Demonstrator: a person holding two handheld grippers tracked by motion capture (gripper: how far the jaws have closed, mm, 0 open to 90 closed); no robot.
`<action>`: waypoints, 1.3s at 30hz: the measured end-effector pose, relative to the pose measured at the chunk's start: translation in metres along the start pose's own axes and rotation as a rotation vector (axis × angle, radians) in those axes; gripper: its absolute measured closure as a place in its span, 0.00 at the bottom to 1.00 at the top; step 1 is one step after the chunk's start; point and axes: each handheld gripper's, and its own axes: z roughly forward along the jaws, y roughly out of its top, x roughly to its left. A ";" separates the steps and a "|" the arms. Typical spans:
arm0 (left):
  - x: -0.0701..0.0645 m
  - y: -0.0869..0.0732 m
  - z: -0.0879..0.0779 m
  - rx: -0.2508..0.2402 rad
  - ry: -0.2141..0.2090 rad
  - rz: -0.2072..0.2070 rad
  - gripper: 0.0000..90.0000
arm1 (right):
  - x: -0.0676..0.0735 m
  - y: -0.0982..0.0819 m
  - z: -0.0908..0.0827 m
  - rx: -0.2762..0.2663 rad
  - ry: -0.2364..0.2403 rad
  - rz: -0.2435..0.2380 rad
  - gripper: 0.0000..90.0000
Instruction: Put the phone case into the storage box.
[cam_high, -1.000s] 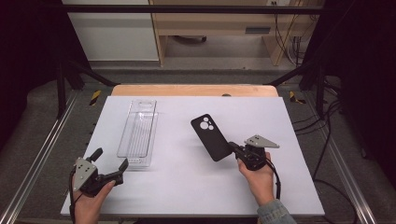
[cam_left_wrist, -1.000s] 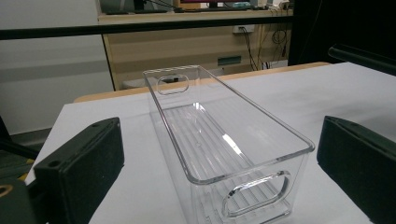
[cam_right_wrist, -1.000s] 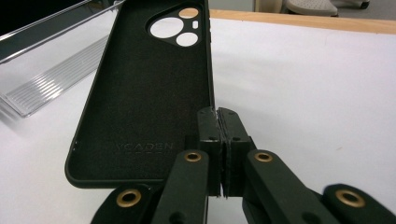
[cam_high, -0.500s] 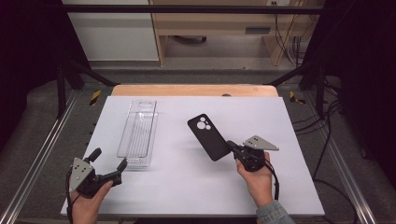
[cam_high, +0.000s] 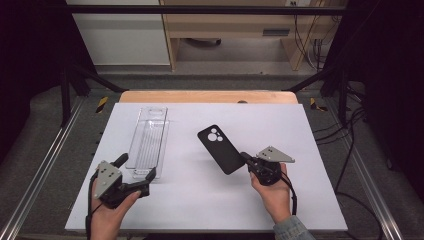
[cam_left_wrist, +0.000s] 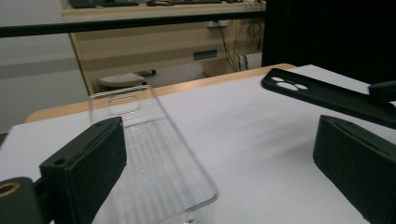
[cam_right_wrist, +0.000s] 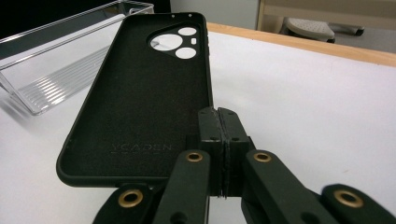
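Clamping the rim of the black phone case, the right gripper has its jaws pressed together on the case's lower edge, holding it tilted above the white table; the case's camera cut-outs point away from the hand; the left gripper stands with jaws wide apart, gripping nothing, at the near end of the clear plastic tray, one jaw just beside the tray's corner; tray and case lie well apart.
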 end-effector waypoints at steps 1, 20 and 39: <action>-0.004 0.003 0.005 0.006 -0.013 0.001 0.03 | 0.000 0.000 -0.001 -0.006 -0.001 -0.002 1.00; -0.049 0.024 0.074 0.116 -0.161 -0.012 0.04 | 0.008 0.008 -0.009 -0.056 -0.002 -0.033 1.00; -0.052 0.056 0.073 0.105 -0.170 0.012 0.04 | 0.026 0.025 -0.021 -0.139 -0.017 -0.106 1.00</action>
